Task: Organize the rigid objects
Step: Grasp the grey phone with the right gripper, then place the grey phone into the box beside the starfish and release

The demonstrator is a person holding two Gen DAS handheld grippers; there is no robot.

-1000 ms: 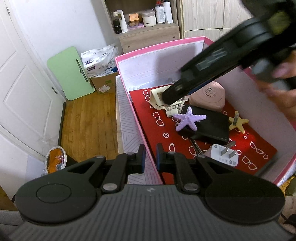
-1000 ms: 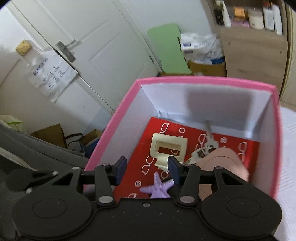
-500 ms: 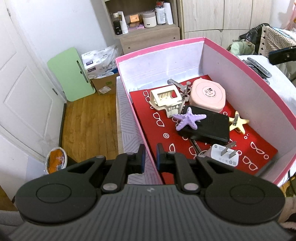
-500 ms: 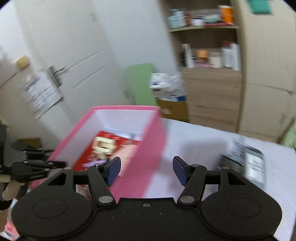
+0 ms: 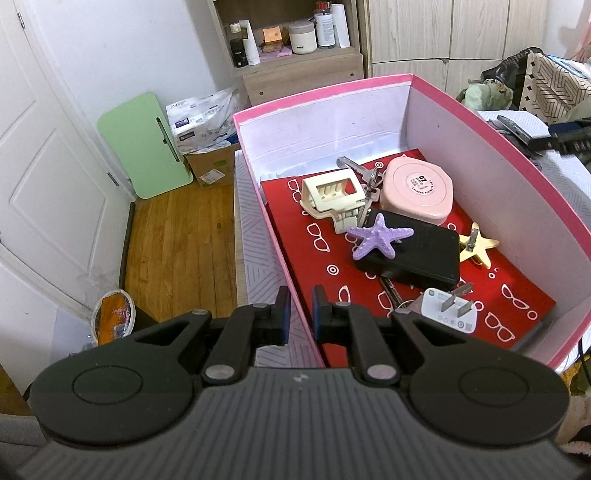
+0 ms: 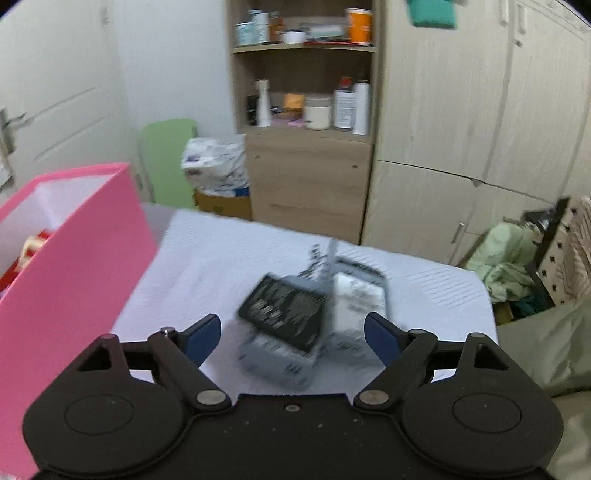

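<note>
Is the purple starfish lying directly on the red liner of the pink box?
No. In the left wrist view the purple starfish rests on top of the black box, not flat on the red liner of the pink box.

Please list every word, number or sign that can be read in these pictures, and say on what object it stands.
"D2": on the lid of the pink case in the pink box; the smaller print under it is unreadable.
White plug adapter: small marks, too small to read.
Black and grey items on the white cloth: print blurred.
Shelf bottles: labels too small.
</note>
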